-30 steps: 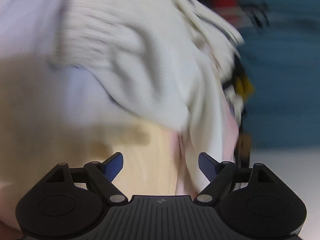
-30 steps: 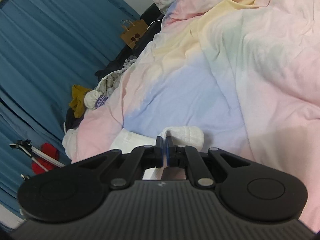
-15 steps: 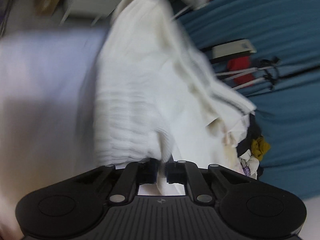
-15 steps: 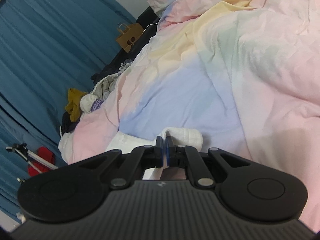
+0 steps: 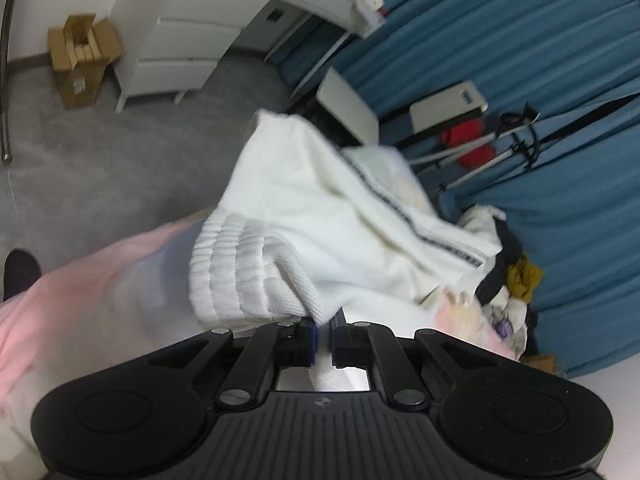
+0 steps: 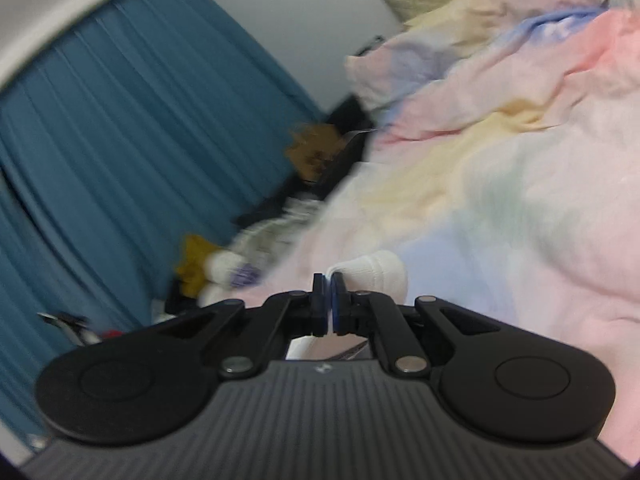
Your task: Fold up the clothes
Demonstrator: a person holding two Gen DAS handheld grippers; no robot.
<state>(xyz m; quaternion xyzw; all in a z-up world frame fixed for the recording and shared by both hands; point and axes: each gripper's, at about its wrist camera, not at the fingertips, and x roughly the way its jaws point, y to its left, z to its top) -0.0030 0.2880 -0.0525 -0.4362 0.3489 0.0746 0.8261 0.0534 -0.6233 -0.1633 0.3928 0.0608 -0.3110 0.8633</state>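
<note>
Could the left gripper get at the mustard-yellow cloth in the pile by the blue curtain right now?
Probably not: the left gripper is shut on the white ribbed garment, which drapes between it and the mustard-yellow cloth.

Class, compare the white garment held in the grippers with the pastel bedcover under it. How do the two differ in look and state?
The white garment is plain white with a dark striped band; the bedcover is blotched pink, yellow and blue. The garment has a ribbed, gathered waistband; the bedcover looks smooth-woven, only rumpled. The garment is pinched in the jaws of the left gripper and right gripper; the bedcover lies spread, ungripped. Both are soft, creased fabric.
</note>
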